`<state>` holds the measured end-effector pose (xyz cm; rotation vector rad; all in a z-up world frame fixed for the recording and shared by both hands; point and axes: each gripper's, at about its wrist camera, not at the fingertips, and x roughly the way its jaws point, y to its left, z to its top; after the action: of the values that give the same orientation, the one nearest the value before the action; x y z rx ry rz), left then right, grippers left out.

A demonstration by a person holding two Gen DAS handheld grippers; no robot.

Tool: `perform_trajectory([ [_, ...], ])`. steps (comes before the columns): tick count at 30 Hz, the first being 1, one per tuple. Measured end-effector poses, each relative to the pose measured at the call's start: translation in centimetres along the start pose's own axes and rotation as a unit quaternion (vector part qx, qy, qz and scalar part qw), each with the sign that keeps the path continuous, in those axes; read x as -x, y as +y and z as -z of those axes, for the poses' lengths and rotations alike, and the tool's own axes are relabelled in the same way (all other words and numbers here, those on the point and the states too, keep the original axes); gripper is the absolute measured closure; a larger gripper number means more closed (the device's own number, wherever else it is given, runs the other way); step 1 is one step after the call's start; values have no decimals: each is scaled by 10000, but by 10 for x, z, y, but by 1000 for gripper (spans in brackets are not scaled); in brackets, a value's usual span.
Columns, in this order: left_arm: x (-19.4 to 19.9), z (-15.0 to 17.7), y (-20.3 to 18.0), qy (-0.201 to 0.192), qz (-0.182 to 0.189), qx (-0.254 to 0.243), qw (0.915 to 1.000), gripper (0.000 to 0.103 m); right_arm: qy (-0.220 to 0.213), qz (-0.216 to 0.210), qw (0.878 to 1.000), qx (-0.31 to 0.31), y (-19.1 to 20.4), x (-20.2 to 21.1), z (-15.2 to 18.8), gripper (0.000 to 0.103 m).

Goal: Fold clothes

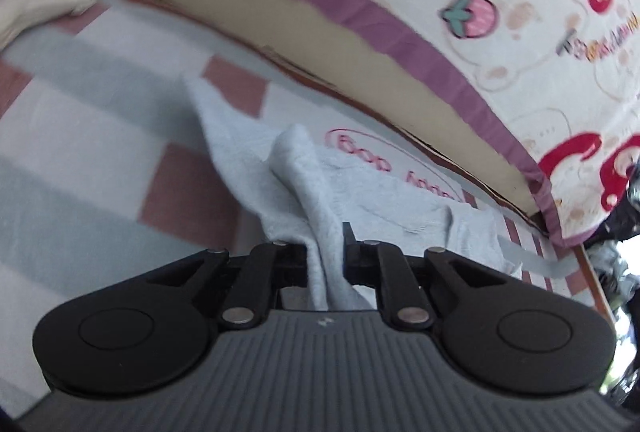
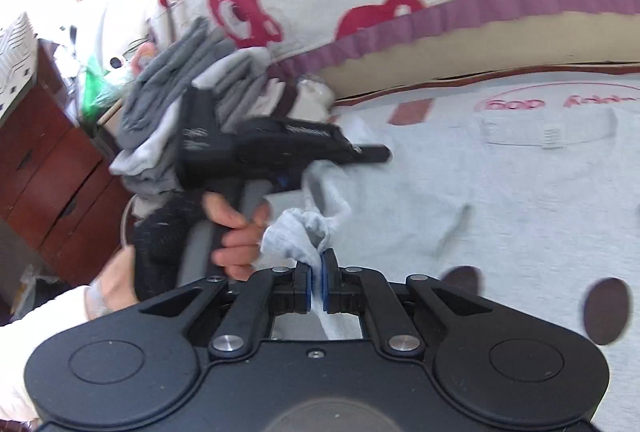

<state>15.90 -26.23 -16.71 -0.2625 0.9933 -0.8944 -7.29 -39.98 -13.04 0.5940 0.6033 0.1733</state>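
Left wrist view: we see our left gripper [image 1: 326, 256] clamped on a bunched fold of the pale grey garment [image 1: 320, 192].
Right wrist view: our right gripper [image 2: 316, 280] pinches another fold of the garment [image 2: 540, 200], its blue pads nearly touching.
Garment: mostly spread flat on the checked sheet [image 1: 80, 136], collar toward 12 o'clock in the right view.
Left hand [image 2: 236, 232]: at 9 o'clock of the right gripper, wrapped round the other tool's handle.
Pillow [image 1: 500, 12]: cartoon-printed, purple-edged, at 1 o'clock.
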Motion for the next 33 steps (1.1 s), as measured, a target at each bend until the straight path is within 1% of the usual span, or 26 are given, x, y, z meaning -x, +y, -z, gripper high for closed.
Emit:
perform_trajectory([
  [2, -3, -3, -21, -85, 28, -178, 9998, 92, -232, -25, 9995, -207, -12, 16, 1, 97],
  [4, -11, -5, -45, -104, 123, -254, 9995, 92, -503, -2, 9981, -358, -23, 36, 5, 97],
  [7, -25, -6, -84, -43, 311, -476, 9984, 93, -931, 119, 9934, -662, -43, 71, 17, 97],
  [10, -42, -6, -124, 104, 464, -628, 9969, 94, -1306, 301, 9852, -1070, -68, 104, 30, 97],
  [11, -47, -4, -137, 149, 470, -724, 9962, 94, -1403, 373, 9824, -1175, -76, 113, 34, 97],
  [14, -67, 4, -179, 244, 322, -1151, 9925, 95, -1646, 603, 9743, -1411, -94, 136, 44, 97],
  [17, -86, 8, -213, 367, 309, -1383, 9892, 95, -1885, 723, 9675, -1523, -105, 153, 50, 97],
  [20, -96, 12, -240, 392, 349, -1542, 9866, 95, -2143, 827, 9587, -1676, -120, 173, 55, 97],
  [23, -111, 21, -261, 469, 251, -1747, 9832, 95, -2214, 1121, 9524, -1770, -135, 185, 61, 97],
  [25, -124, 32, -272, 506, 135, -1931, 9798, 95, -2148, 1367, 9488, -1868, -145, 189, 69, 97],
  [27, -135, 40, -272, 626, 83, -1906, 9796, 95, -2004, 1598, 9469, -1941, -152, 188, 78, 97],
  [28, -140, 43, -272, 683, 64, -1880, 9798, 95, -1909, 1690, 9471, -1950, -154, 187, 82, 97],
  [31, -147, 51, -263, 737, 106, -1707, 9825, 95, -1481, 2019, 9535, -1676, -151, 187, 88, 96],
  [33, -147, 53, -259, 702, 172, -1687, 9830, 95, -1556, 1862, 9578, -1539, -150, 204, 88, 91],
])
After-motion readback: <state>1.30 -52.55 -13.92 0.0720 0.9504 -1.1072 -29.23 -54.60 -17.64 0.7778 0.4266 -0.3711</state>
